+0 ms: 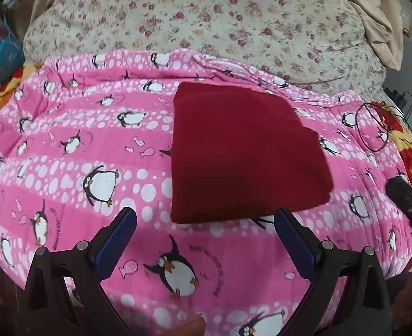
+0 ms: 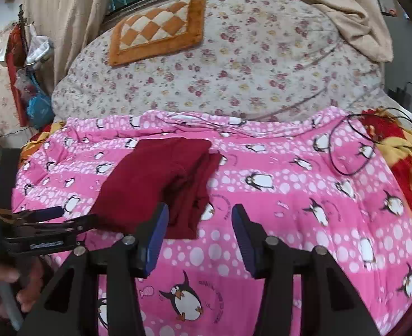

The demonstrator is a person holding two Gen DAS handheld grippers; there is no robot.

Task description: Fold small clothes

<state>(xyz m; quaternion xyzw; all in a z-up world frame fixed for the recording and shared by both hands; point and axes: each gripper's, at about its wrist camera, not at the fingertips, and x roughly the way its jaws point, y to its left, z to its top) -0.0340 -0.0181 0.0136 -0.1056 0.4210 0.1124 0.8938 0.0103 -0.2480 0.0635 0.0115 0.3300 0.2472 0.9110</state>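
A dark red garment point(image 1: 242, 151) lies folded into a flat rectangle on the pink penguin blanket point(image 1: 66, 140). In the right wrist view the red garment point(image 2: 155, 184) shows layered edges at its right side. My left gripper point(image 1: 206, 218) is open and empty, just in front of the garment's near edge. My right gripper point(image 2: 200, 215) is open and empty, near the garment's near right corner. The left gripper also shows in the right wrist view point(image 2: 54, 218), low at the garment's left.
A floral quilt point(image 1: 206, 28) lies behind the blanket, with an orange checkered cushion point(image 2: 158, 28) on it. A black cable loop point(image 2: 351, 145) lies on the blanket's right side. A red and yellow blanket point(image 2: 401, 162) lies at the right edge. Beige curtains point(image 2: 66, 22) hang behind.
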